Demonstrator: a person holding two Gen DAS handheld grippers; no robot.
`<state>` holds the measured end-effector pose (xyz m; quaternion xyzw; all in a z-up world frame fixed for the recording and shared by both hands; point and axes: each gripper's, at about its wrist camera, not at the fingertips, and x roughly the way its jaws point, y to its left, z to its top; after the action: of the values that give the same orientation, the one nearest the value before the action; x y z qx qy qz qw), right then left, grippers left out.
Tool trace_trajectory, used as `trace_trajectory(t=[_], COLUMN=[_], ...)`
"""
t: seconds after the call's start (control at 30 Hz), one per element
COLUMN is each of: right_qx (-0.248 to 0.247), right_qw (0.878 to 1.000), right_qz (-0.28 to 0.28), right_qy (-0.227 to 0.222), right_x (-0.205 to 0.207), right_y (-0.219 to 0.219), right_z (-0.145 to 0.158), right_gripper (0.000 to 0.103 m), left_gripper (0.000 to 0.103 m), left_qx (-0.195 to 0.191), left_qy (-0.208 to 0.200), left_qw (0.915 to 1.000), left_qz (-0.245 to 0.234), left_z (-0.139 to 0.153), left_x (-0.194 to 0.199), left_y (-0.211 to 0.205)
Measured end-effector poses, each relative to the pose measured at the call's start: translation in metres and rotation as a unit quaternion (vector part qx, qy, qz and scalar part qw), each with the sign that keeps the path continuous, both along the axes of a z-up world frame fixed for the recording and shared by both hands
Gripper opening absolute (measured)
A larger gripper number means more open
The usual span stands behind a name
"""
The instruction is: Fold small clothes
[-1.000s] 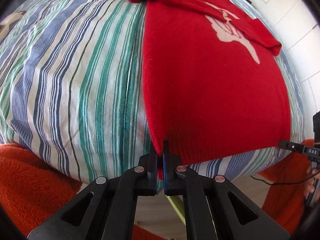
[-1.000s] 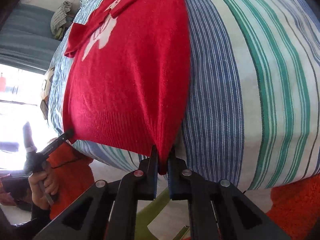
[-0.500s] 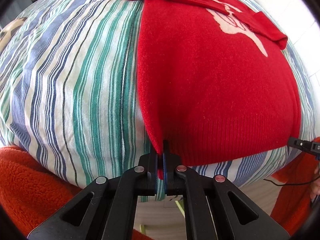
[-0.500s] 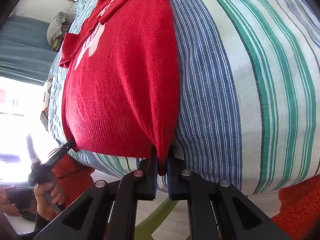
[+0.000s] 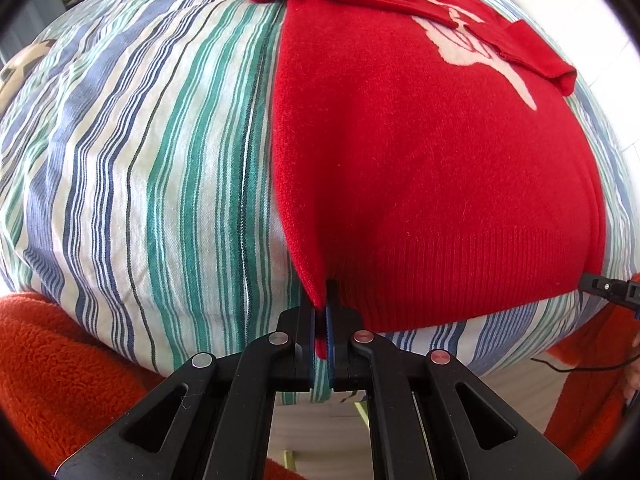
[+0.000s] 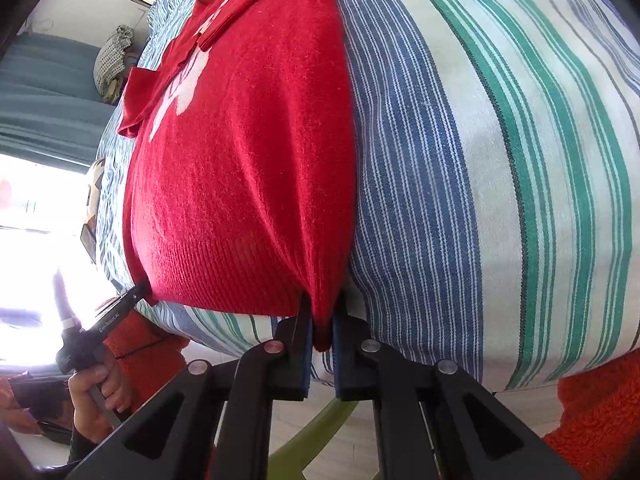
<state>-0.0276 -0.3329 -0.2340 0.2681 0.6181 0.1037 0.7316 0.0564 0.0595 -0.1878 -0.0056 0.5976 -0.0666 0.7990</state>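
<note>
So the red sweater lies flat on the striped bedding, sleeves already tucked across the chest, long axis running away from the near hem. Left gripper and right gripper each pinch a near hem corner, so I'd guess the hem goes far, toward the collar.

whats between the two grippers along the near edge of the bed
The ribbed hem of the red sweater spans it: the left gripper pinches one bottom corner, the right gripper the other, over the striped sheet. Both wrist views show it.
</note>
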Motion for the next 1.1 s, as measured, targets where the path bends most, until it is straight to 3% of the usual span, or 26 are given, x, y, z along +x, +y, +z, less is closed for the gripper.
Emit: trace_trajectory(t=[1.1], right_qx=[0.011], right_qw=[1.0], right_qz=[-0.011], right_qy=[-0.005], right_x=[0.0], right_y=[-0.002], right_z=[-0.002], right_gripper=[0.006], left_gripper=[0.004], left_qx=[0.039], left_qy=[-0.015], left_qw=[0.999], left_qz=[-0.017], left_z=[-0.006], left_x=[-0.004], left_y=[-0.025])
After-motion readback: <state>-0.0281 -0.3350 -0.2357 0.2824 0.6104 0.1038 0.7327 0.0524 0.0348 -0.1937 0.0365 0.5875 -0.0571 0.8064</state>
